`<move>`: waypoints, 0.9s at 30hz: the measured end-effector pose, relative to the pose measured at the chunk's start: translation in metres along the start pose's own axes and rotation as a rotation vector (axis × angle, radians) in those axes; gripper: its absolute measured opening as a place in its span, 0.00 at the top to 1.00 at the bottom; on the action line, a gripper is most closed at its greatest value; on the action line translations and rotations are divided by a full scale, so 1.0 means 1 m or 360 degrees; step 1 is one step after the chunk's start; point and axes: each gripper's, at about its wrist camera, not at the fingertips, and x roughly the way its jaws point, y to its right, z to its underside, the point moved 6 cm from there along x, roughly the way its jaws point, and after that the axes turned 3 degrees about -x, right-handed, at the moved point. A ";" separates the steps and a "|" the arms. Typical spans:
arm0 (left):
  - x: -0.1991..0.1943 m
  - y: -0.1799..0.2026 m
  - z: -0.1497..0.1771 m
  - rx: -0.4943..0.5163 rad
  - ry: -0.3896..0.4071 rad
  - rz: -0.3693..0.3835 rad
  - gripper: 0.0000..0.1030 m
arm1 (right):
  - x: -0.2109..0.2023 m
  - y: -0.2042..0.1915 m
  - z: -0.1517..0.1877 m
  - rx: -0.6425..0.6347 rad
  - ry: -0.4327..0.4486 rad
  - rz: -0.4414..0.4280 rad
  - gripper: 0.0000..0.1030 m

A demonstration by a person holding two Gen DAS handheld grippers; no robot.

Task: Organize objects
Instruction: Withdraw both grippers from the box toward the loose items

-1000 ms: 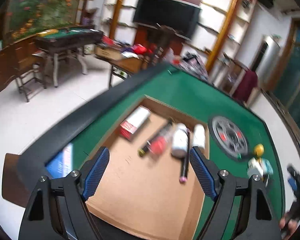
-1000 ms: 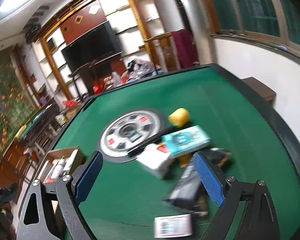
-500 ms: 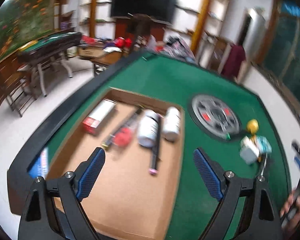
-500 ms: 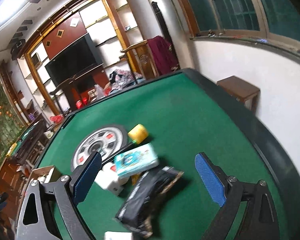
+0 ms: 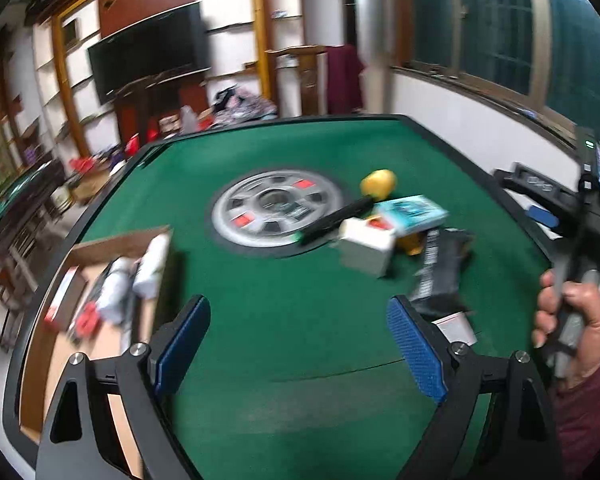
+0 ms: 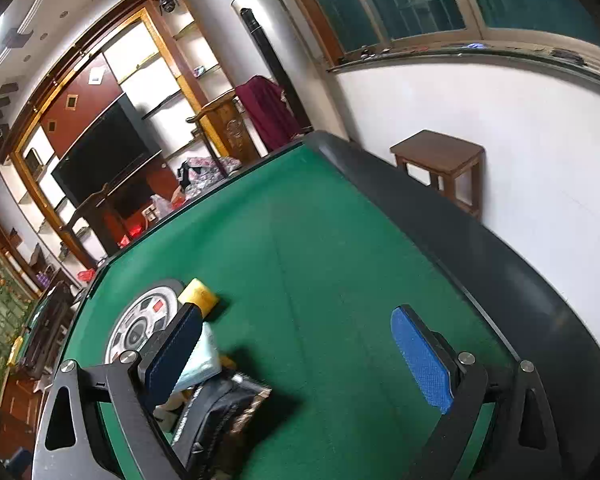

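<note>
Home living room, television (image 5: 148, 50), wall shelving (image 6: 156, 68), green mahjong table (image 5: 300, 320)

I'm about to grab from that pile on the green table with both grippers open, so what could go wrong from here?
1. The teal box rests partly on the white box, so pulling one may tip the other.
2. The black pen lies against that pile and could roll if nudged.
3. The left gripper and right gripper both face the same small cluster beside the black pouch, so they might collide.
</note>
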 end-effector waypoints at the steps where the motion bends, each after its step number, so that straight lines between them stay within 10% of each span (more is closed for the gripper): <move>1: 0.003 0.011 -0.002 0.0029 -0.0003 0.0032 0.13 | 0.000 0.000 -0.001 -0.0004 0.0005 0.0004 0.05; 12: 0.011 0.066 0.019 0.0184 -0.0157 0.0273 0.13 | 0.012 -0.013 0.003 -0.0174 -0.0023 0.0085 0.04; 27: 0.072 -0.072 0.005 -0.0416 -0.0334 0.0172 0.13 | 0.030 0.001 0.009 -0.0105 -0.0140 0.0156 0.04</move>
